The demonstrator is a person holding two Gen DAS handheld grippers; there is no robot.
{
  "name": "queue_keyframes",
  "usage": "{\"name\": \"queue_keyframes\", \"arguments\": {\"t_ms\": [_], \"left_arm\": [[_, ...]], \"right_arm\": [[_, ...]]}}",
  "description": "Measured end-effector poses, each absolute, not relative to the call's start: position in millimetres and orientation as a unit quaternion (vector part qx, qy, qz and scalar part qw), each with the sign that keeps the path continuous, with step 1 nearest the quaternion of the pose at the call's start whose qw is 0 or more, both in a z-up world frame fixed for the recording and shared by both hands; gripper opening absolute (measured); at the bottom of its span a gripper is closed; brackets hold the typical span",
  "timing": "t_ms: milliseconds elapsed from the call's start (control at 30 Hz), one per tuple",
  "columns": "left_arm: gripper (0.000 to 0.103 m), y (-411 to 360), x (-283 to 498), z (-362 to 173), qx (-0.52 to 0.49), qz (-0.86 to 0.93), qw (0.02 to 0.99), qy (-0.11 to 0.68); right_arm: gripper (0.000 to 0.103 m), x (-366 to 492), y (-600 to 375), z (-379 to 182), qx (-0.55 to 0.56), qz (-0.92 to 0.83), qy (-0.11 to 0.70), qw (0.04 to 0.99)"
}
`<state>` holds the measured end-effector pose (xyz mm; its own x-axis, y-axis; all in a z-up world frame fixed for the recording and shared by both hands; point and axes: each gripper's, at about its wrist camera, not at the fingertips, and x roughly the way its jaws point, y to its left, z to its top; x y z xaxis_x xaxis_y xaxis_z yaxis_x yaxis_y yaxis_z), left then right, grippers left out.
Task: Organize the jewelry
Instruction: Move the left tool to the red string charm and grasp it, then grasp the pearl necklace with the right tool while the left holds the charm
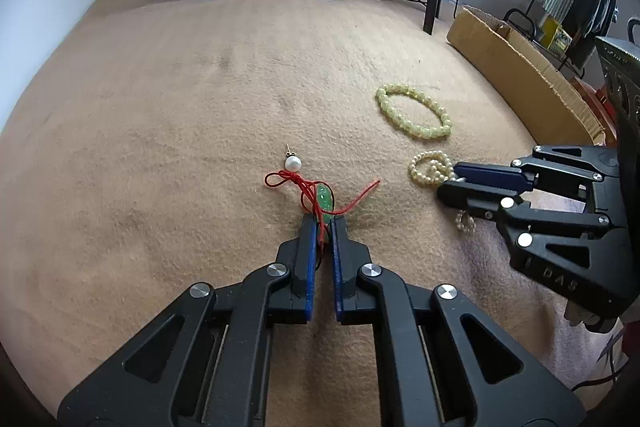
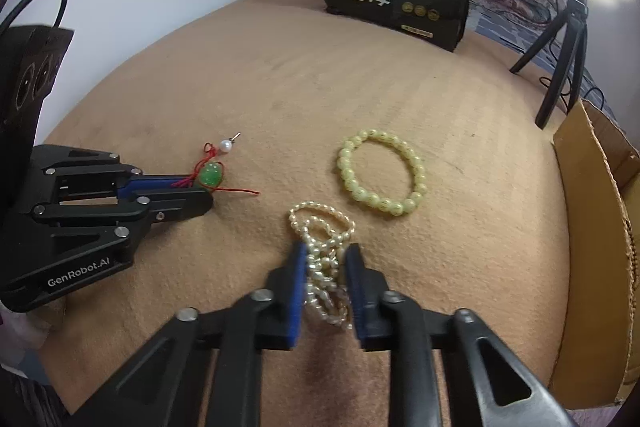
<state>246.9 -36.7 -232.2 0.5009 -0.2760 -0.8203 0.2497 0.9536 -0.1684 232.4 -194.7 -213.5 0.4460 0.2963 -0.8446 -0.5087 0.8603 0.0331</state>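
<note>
Left gripper (image 1: 324,223) pinches a glossy green pendant (image 1: 323,201) on red cord; right gripper (image 2: 326,253) clamps a knobbly pearl strand (image 2: 322,251) over fuzzy tan blanket (image 1: 160,131).

Green pendant on red cord (image 1: 323,202), tangled pearl strand (image 2: 326,267), yellow-green bead bracelet (image 2: 382,171) lying flat, apart.

The right gripper (image 2: 324,255) clamps a bunched pearl necklace (image 2: 322,247) on the tan blanket (image 2: 280,87). Just beyond the necklace to its right lies a yellow-green bead bracelet (image 2: 382,171). Left of the necklace, the left gripper (image 2: 200,187) pinches a green pendant (image 2: 211,175) with red cord; a white pearl earring (image 2: 226,146) lies just past the pendant.
</note>
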Motion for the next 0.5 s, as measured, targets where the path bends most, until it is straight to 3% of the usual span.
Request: {"name": "queue_keyframes", "arguments": {"t_ms": [67, 500], "left_arm": [[0.005, -35.4, 245.3, -230.8, -0.018, -0.152, 0.866, 0.476], [0.005, -27.7, 227.7, -211.9, -0.028, -0.149, 0.875, 0.459]], "right_arm": [[0.008, 231.6, -197.1, -212.6, -0.108, 0.239, 0.468, 0.844], [0.005, 217.2, -227.5, -184.1, -0.041, 0.235, 0.448, 0.862]]}}
